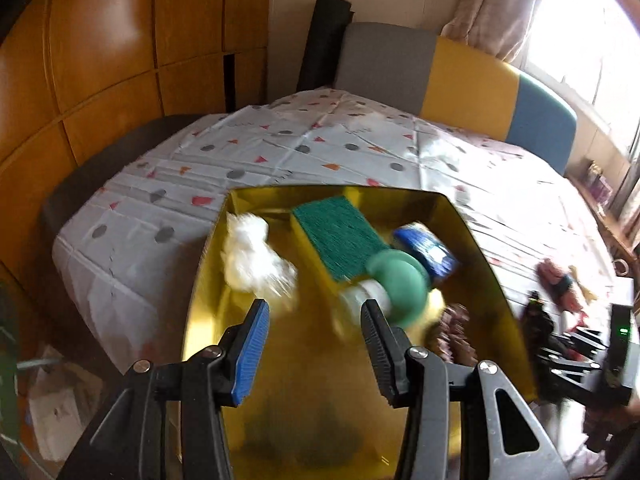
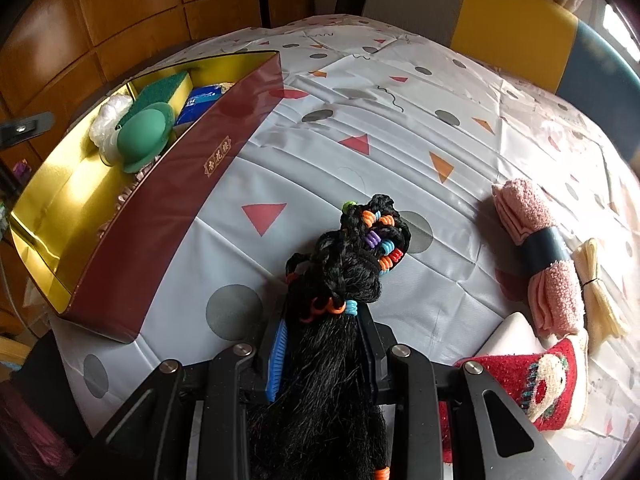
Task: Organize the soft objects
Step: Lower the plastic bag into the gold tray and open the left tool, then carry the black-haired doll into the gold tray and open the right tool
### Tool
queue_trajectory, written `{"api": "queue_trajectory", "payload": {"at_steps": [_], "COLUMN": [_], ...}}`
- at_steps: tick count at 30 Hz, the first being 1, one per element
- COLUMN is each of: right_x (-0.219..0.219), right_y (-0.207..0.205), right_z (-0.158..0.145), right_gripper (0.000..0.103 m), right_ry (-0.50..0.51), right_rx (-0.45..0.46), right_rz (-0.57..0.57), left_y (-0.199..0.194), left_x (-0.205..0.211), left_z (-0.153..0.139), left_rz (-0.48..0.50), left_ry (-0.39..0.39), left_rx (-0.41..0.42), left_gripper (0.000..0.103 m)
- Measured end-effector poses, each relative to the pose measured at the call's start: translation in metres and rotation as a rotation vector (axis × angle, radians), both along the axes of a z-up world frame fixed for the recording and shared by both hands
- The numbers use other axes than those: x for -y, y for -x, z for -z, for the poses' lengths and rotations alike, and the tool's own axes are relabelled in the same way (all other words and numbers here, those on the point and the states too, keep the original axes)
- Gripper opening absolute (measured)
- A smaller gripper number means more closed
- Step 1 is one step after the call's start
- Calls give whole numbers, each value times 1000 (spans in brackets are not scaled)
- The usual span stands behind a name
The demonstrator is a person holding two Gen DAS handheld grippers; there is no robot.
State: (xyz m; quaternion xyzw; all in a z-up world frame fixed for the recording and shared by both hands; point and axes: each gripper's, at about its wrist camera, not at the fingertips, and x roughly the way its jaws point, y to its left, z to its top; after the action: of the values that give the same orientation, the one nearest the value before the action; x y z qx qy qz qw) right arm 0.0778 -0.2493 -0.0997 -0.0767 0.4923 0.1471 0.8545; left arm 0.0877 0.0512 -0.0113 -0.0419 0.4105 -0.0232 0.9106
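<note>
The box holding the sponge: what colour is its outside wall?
Dark red box with a small gold label; shows best in the right wrist view.

Left wrist view looks down close into the box [image 1: 472, 240]; right wrist view sees that box [image 2: 168, 208] from its right side.

Soft goods counted, in the box and on the tablecloth

In the one gold-lined box [image 2: 168, 184] we count one white puff [image 2: 107, 118], one green-topped sponge [image 2: 166, 85], one blue pack [image 2: 200, 100] and one green dome-shaped piece [image 2: 146, 136]. On the tablecloth [image 2: 360, 120] near its right edge we count one pink banded roll [image 2: 536, 256], one cream bundle [image 2: 600, 296] and one red sock [image 2: 532, 384]; one black braided hairpiece [image 2: 352, 272].
</note>
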Motion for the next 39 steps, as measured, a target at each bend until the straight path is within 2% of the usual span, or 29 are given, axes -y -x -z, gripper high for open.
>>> {"api": "queue_trajectory", "payload": {"at_steps": [2, 7, 17, 28, 39], "right_x": [-2, -2, -2, -3, -1], "right_y": [1, 2, 4, 5, 0], "right_z": [0, 0, 0, 0, -6], "right_gripper": [32, 31, 31, 30, 28], "right_ry": [17, 22, 26, 26, 11], "right_rx": [10, 16, 27, 35, 12], "right_rz": [-6, -7, -8, -2, 84], "left_y": [10, 25, 36, 41, 45], "left_x": [6, 16, 16, 11, -6], "left_z": [-1, 1, 14, 9, 7], "left_rz": [5, 11, 11, 4, -17], "left_ry": [17, -12, -14, -20, -5], "left_rx": [-1, 4, -40, -24, -12], "left_gripper": [48, 48, 48, 48, 48]}}
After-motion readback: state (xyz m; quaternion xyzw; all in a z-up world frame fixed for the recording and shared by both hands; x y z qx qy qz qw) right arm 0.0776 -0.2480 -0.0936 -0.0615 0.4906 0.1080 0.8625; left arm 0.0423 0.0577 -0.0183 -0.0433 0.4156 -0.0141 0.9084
